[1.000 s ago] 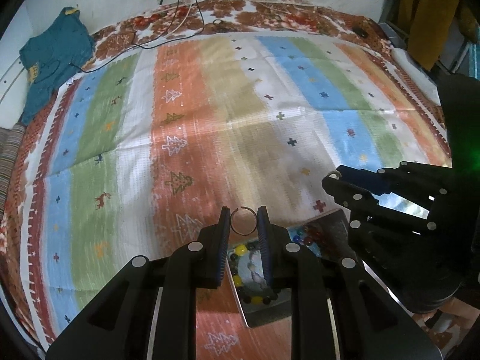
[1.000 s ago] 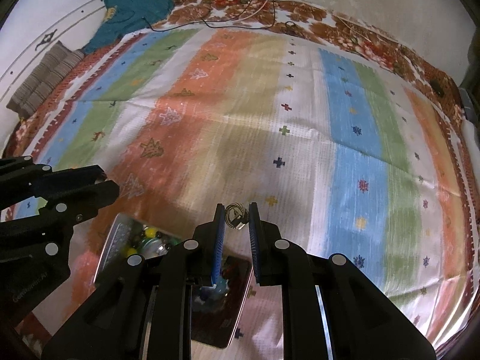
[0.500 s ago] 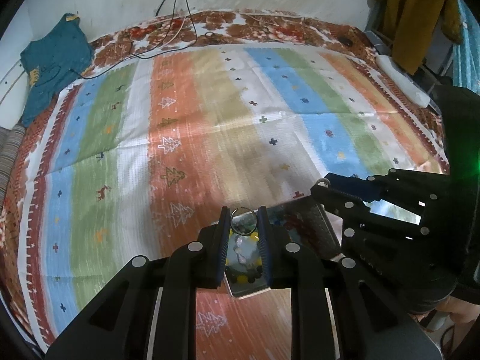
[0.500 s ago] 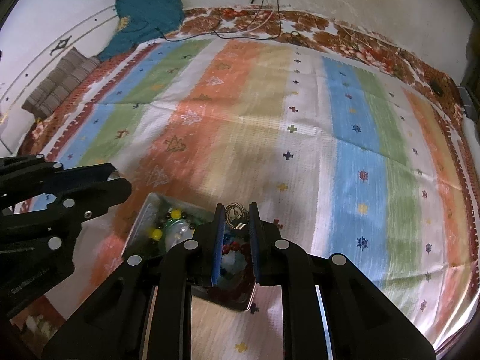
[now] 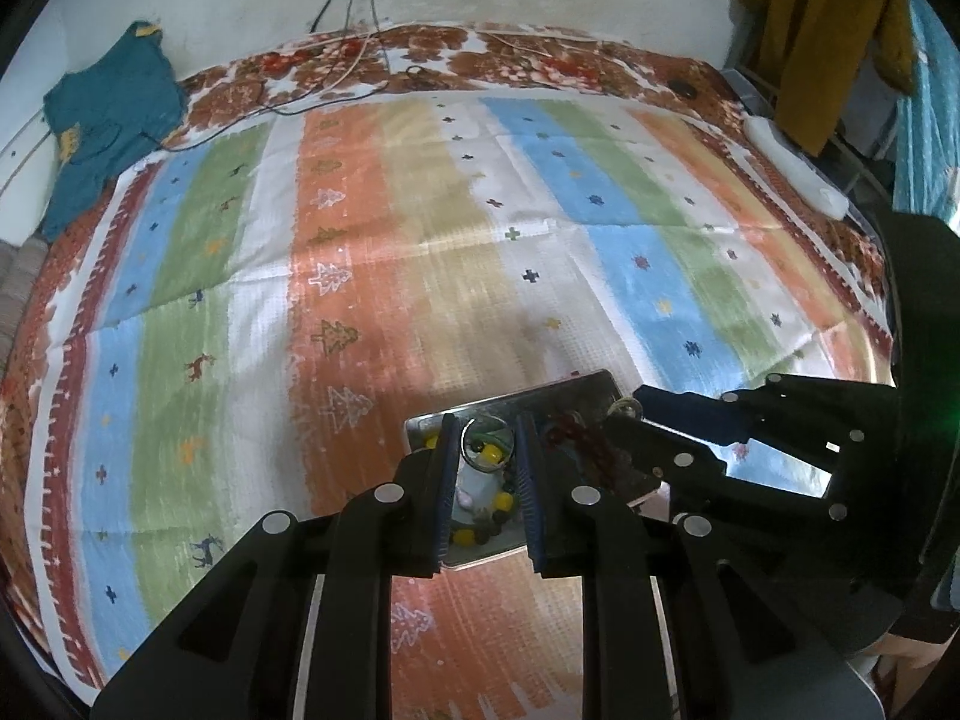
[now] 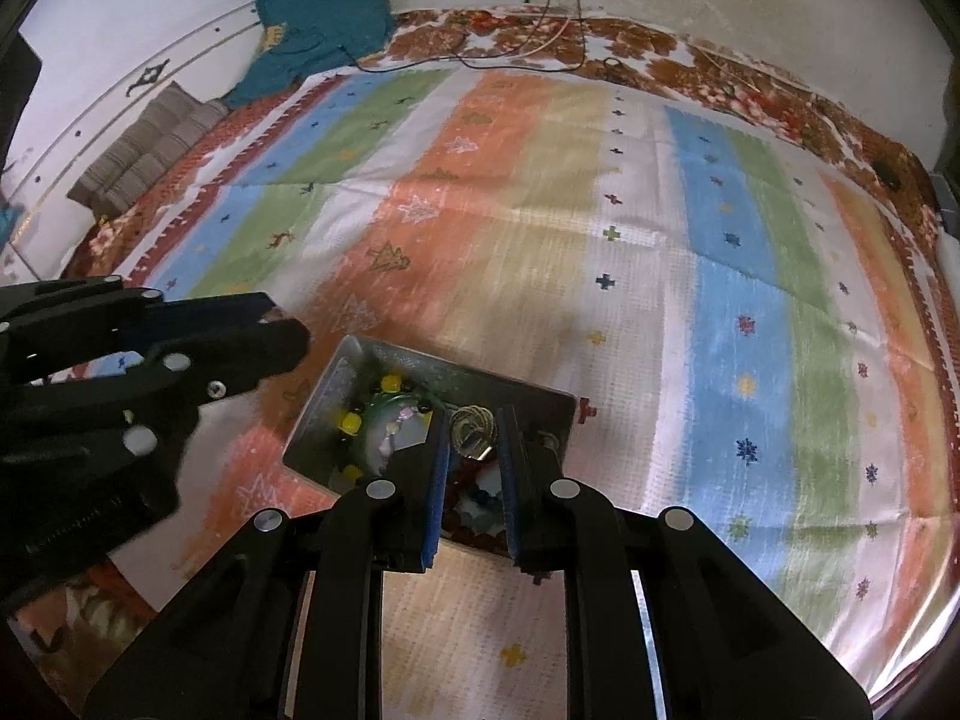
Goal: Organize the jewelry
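A shiny metal tray with two compartments lies on the striped blanket. One side holds yellow and black beads, the other red beads. My left gripper is shut on a thin wire hoop and hangs over the yellow-bead side. My right gripper is over the red-bead side. Its jaws are opening, with a small coiled gold wire piece still between its pads. Each gripper also shows in the other's view: the right gripper and the left gripper.
The striped blanket covers a bed against a wall. A teal garment and cables lie at the far edge. A white power strip and a hanging mustard cloth are on the right. Folded striped fabric sits at the left.
Both grippers have drawn back over the tray, so it now lies under both pairs of fingertips. The gap between the right fingers looks slightly wider. Both pieces stay between the fingers.
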`<state>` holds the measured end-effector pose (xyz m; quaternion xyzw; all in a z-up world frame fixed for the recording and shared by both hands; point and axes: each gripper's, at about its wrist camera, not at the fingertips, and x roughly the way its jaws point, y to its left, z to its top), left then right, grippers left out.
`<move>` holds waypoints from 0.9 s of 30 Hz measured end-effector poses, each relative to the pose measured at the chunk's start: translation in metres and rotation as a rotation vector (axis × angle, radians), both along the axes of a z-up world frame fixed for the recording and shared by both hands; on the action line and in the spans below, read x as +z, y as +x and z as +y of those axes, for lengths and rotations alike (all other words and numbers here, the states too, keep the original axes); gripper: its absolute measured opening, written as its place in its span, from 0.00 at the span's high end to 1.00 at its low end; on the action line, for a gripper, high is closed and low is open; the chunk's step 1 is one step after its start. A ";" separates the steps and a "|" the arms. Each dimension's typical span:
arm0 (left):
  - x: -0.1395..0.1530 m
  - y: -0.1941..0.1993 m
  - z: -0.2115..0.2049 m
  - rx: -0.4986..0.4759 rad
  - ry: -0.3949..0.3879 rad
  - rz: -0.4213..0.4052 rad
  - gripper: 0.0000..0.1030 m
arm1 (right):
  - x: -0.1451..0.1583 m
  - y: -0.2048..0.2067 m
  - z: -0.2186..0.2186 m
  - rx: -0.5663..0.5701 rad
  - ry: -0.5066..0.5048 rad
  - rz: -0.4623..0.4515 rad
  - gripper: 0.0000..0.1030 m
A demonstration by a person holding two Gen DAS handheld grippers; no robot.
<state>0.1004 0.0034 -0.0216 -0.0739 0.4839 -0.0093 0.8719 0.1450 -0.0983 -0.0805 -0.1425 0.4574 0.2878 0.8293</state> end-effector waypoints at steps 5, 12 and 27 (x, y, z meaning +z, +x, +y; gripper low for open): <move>0.002 -0.001 0.005 0.012 -0.029 -0.007 0.77 | 0.004 0.004 -0.007 -0.032 0.024 0.001 0.60; 0.005 -0.011 0.012 0.035 -0.041 -0.007 0.70 | 0.007 -0.001 -0.017 -0.058 0.030 0.005 0.60; 0.020 -0.055 0.011 0.003 -0.046 -0.060 0.44 | 0.025 -0.037 -0.037 -0.041 0.044 -0.044 0.39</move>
